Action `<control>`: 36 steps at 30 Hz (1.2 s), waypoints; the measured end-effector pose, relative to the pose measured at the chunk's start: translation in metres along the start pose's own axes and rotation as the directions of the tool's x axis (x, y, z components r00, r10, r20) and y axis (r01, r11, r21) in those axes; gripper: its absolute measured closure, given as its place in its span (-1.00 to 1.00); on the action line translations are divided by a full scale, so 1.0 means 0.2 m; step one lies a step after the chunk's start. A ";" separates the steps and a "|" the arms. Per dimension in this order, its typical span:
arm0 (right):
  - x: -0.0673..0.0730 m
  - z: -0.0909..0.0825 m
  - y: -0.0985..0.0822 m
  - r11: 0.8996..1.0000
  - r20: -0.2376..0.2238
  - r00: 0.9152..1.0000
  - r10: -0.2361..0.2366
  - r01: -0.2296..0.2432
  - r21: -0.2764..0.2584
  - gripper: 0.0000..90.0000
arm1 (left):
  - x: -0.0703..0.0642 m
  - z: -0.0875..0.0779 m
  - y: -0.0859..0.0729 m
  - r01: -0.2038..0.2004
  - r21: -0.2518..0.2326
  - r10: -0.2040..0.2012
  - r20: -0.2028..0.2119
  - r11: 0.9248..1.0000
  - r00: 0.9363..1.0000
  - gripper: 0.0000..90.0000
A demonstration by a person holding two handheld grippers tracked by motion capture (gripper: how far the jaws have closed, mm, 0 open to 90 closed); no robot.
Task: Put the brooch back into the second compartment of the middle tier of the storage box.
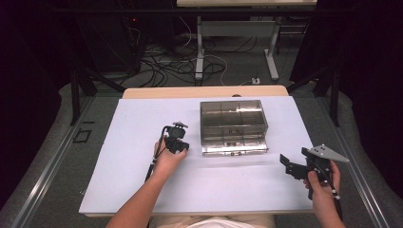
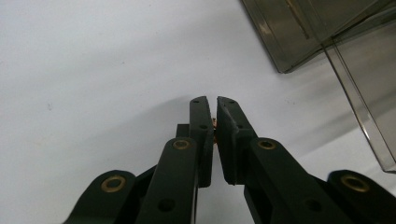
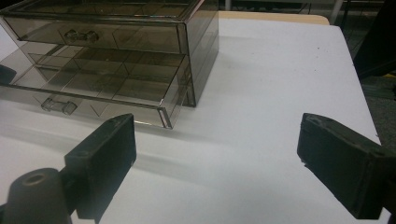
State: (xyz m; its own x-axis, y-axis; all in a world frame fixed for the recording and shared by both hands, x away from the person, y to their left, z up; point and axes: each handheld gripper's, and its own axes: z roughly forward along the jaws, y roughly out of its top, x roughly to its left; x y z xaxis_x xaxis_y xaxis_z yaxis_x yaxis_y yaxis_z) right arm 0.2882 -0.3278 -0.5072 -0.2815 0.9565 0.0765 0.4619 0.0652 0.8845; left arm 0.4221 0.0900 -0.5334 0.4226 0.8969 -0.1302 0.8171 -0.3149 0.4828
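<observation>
A smoked-plastic drawer organizer (image 1: pixel 233 124), lower drawer (image 3: pixel 100 86) ajar, sits between the left gripper (image 1: pixel 176 138), jaws nearly together, and the right gripper (image 1: pixel 291 166), jaws wide apart.

high: overhead, facing forward | gripper views: low, close, sharing drawer box (image 3: pixel 140 56)

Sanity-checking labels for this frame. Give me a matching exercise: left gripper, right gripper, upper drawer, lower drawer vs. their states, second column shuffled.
Things:
1. left gripper
2. right gripper
3. upper drawer
4. lower drawer

States:
A. pulled partway out of the box
B. jaws wide apart, nothing between them
C. pushed in
D. jaws nearly together, a narrow gap left, just over the white tabletop

Pairs: 1-D, 2-B, 3-C, 4-A
</observation>
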 end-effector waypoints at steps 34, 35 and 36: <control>0.00 0.00 0.00 1.000 -0.002 1.000 0.010 -0.010 -0.010 -0.74 | 0.01 -0.09 -0.02 0.020 -0.072 -0.018 0.033 0.997 0.999 0.91; 0.00 0.00 0.00 1.000 -0.001 1.000 0.003 -0.003 -0.011 -0.74 | 0.01 -0.09 -0.02 0.020 -0.074 -0.017 0.033 0.997 0.999 0.91; 0.00 0.00 0.00 1.000 -0.001 1.000 0.003 -0.003 -0.012 -0.74 | 0.01 -0.10 -0.02 0.022 -0.082 -0.019 0.040 0.996 0.999 0.91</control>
State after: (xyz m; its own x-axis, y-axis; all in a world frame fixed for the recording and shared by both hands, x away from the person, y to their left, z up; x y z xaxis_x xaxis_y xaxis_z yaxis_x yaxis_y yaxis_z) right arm 0.2881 -0.3278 -0.5069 -0.2813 0.9563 0.0799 0.4524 0.0587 0.8899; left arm 0.4118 0.0984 -0.5181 0.4224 0.8896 -0.1737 0.7914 -0.2685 0.5492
